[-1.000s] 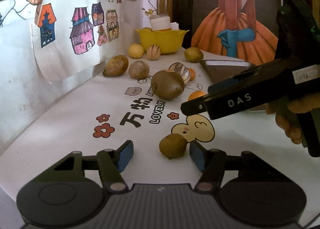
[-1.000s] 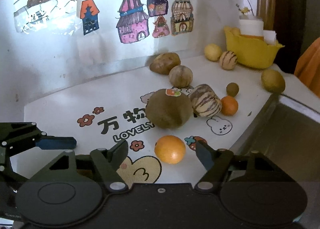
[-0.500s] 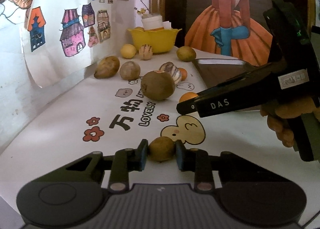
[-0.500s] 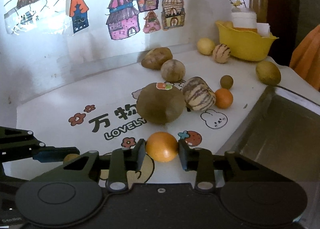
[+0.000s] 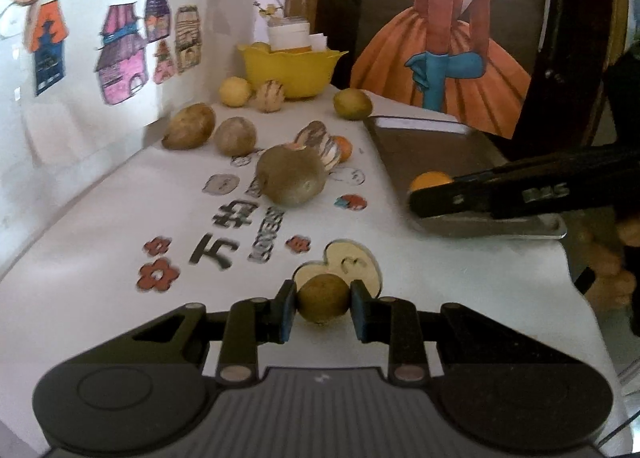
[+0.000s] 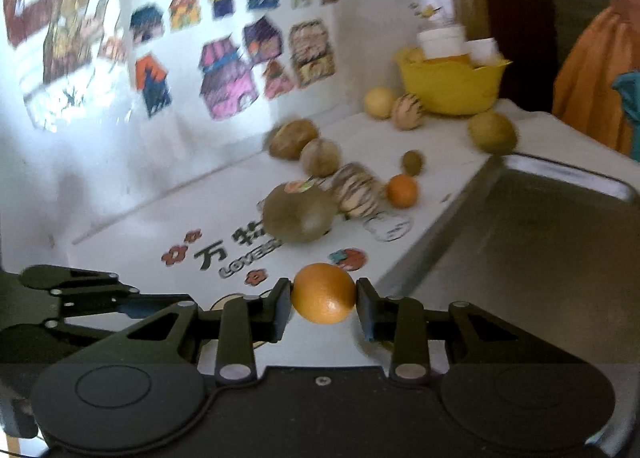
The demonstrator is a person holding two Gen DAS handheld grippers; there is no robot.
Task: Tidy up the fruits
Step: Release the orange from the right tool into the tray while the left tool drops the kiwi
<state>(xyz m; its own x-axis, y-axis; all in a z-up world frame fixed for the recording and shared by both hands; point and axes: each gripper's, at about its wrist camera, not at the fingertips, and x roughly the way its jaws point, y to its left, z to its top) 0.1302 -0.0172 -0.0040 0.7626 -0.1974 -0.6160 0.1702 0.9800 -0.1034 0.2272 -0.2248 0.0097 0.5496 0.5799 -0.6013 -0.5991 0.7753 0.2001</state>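
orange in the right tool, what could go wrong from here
The orange is round and pinched only at its sides by the right tool, so it might slip and roll into the metal tray. The left tool is close by, clamped on a small brown fruit; the two tools could knock together.

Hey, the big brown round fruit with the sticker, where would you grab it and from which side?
Grip the big brown fruit across its widest middle, coming from the near open side. The striped fruit sits close against its far right, so a gripper has little room there.
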